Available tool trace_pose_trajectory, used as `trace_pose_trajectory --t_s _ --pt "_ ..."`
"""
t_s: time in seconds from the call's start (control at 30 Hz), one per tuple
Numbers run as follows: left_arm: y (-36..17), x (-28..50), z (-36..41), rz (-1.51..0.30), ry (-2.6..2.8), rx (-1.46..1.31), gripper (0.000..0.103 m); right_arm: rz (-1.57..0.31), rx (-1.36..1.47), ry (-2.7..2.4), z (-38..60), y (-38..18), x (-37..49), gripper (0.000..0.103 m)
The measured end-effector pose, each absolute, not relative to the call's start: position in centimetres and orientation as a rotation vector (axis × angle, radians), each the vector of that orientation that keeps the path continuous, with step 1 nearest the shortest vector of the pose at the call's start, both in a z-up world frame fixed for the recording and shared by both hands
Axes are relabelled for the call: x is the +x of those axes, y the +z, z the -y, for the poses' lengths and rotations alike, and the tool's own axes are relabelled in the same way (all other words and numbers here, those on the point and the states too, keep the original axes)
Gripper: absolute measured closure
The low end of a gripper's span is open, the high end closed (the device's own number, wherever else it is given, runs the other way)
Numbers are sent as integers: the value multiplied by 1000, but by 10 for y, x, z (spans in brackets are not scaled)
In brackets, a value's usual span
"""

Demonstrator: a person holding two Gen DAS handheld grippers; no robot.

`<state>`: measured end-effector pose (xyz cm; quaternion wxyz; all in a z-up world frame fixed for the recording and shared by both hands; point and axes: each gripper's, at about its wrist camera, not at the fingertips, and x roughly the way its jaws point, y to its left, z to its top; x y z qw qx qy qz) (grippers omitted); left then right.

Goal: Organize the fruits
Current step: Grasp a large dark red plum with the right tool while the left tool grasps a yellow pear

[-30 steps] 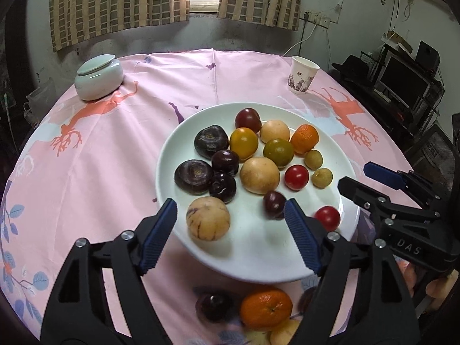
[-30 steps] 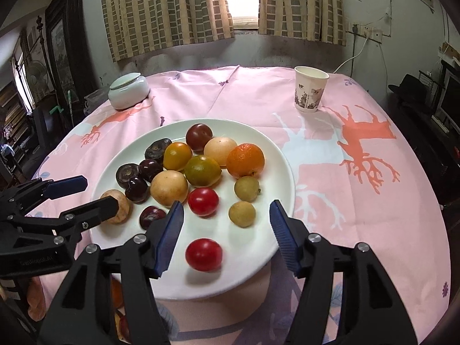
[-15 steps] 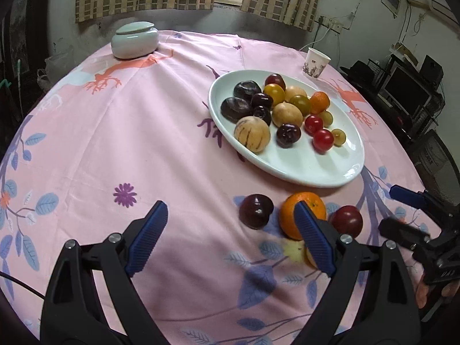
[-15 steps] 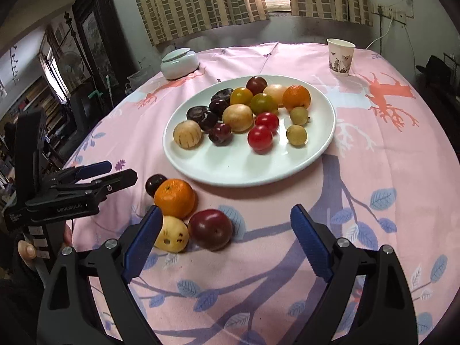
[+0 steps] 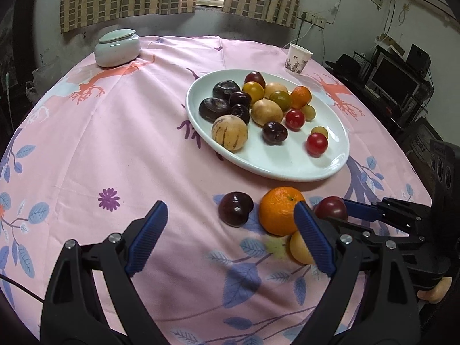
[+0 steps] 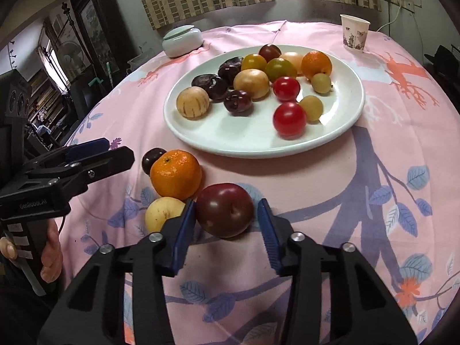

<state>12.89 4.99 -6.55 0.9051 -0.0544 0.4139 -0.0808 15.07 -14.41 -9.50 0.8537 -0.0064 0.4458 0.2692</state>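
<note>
The red plum [image 6: 224, 209] lies on the pink cloth [image 6: 316, 201], just before the plate [image 6: 339, 132]. My right gripper [image 6: 227, 224] is closing around it; the left pad looks against its skin, the right just off. An orange [image 6: 176, 174] sits beside it. My left gripper [image 5: 230, 238] is spread, empty.

We see left wrist view from table's [image 5: 115, 149] near edge, facing window, angled down. Right wrist view sits closer, lower, facing same way. Both share white plate [image 5: 287, 169] [image 6: 230, 143], loose orange [image 5: 280, 210] [image 6: 176, 174].
</note>
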Motion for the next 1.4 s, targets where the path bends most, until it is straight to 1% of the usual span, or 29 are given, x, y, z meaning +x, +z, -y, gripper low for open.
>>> trace_pose_trajectory --t_s 0.13,0.3,0.43,0.6,0.7,0.77,0.8,0.93,1.0,1.03,1.07,1.1,1.4 --pt "-69 127 -38 -871 -211 -65 12 -939 13 547 153 -91 147 62" --pt "-67 118 -22 -867 -314 -46 12 -878 10 402 184 -77 131 62" --pt "-76 116 0 -904 -324 17 12 -910 55 349 210 -82 120 62" --pt "-86 115 20 -932 -312 53 13 -944 92 376 216 -92 108 62" --pt "-93 119 25 -957 -303 60 23 -944 100 397 215 -92 105 62" --pt "-99 122 28 -983 -294 69 32 -945 104 408 213 -92 103 62" --pt "-100 124 30 -985 -284 80 34 -946 104 412 212 -92 103 62" --pt "-100 124 30 -979 -274 78 35 -941 109 420 213 -93 101 61" --pt "-99 124 28 -972 -263 75 43 -937 104 423 213 -94 101 61" --pt "-98 124 28 -968 -270 68 49 -940 100 429 211 -94 101 61" --pt "-97 124 28 -965 -287 59 61 -945 101 437 210 -96 102 61" --pt "-97 123 28 -967 -307 50 63 -952 103 446 208 -98 102 61" --pt "-90 116 27 -933 -327 36 63 -928 87 451 201 -92 95 62"
